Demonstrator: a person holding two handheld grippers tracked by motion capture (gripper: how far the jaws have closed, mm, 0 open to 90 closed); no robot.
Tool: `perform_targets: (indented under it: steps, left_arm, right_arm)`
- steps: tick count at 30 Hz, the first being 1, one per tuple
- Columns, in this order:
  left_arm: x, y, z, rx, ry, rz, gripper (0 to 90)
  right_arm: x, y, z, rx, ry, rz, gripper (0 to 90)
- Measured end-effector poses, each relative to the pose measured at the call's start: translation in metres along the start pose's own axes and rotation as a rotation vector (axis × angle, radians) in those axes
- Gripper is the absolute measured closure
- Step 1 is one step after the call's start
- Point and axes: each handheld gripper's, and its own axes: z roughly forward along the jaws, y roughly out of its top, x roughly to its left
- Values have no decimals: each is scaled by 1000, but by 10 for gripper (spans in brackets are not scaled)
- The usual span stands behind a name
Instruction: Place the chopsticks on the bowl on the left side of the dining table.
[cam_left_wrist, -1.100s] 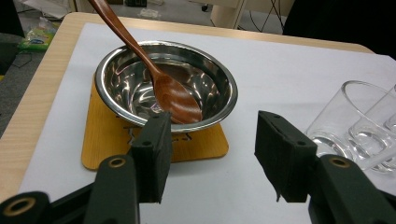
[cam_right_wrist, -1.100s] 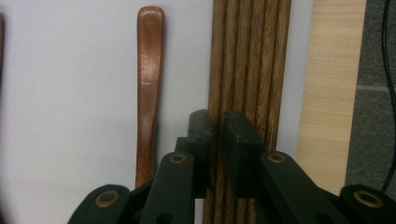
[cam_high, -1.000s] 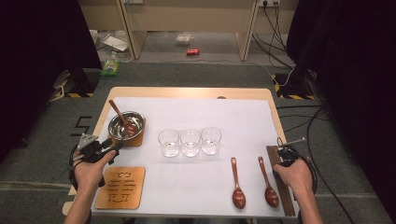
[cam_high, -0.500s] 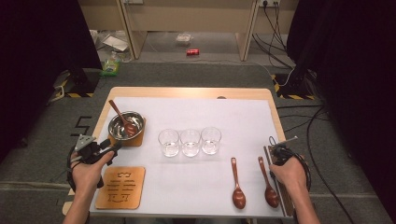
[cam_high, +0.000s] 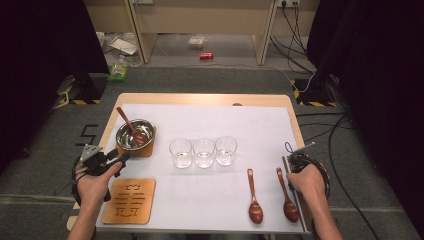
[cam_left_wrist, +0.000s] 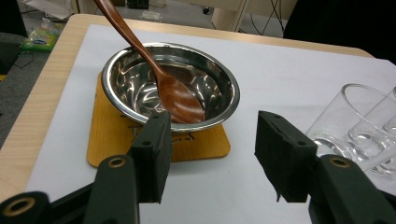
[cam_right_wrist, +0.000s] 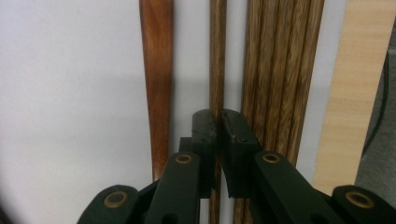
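Note:
My right gripper (cam_right_wrist: 219, 126) is at the white sheet's right edge, where several thin wooden sticks (cam_right_wrist: 280, 70) lie side by side. Its jaws have just been closing and are now shut on the single stick (cam_right_wrist: 217, 56) nearest the spoon handle (cam_right_wrist: 156, 70). In the high view that gripper (cam_high: 295, 162) sits above two brown wooden spoons (cam_high: 254, 200) (cam_high: 286, 197). My left gripper (cam_left_wrist: 210, 158) stands open with nothing between its pads, just in front of a steel bowl (cam_left_wrist: 135, 84) with a wooden spoon (cam_left_wrist: 173, 93) in it. In the high view it (cam_high: 117, 159) is at the left.
The bowl stands on a wooden coaster (cam_left_wrist: 107, 140). A second, cut-out coaster (cam_high: 129, 200) lies at the front left. Three clear glasses (cam_high: 203, 151) stand in a row mid-table. The wooden table edge (cam_right_wrist: 359, 93) runs just right of the sticks.
My right hand has shifted slightly left, onto the sticks at the sheet's edge. The left hand has stayed still.

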Motion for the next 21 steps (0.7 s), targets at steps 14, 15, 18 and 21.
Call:
perform_targets:
  steps: [14, 15, 18, 21]
  left_arm:
    - [2, 0, -1, -6, 6, -8, 455]
    - [2, -1, -1, -6, 5, -9, 455]
    - [3, 0, -1, -7, 7, -11, 455]
    - [3, 0, -2, -10, 8, -11, 455]
  right_arm:
    - [1, 15, -21, -165, 19, -29, 846]
    - [1, 17, -22, -176, 18, -27, 846]
    - [2, 20, -26, -207, 19, -26, 846]
    - [3, 23, -30, -232, 21, -27, 846]
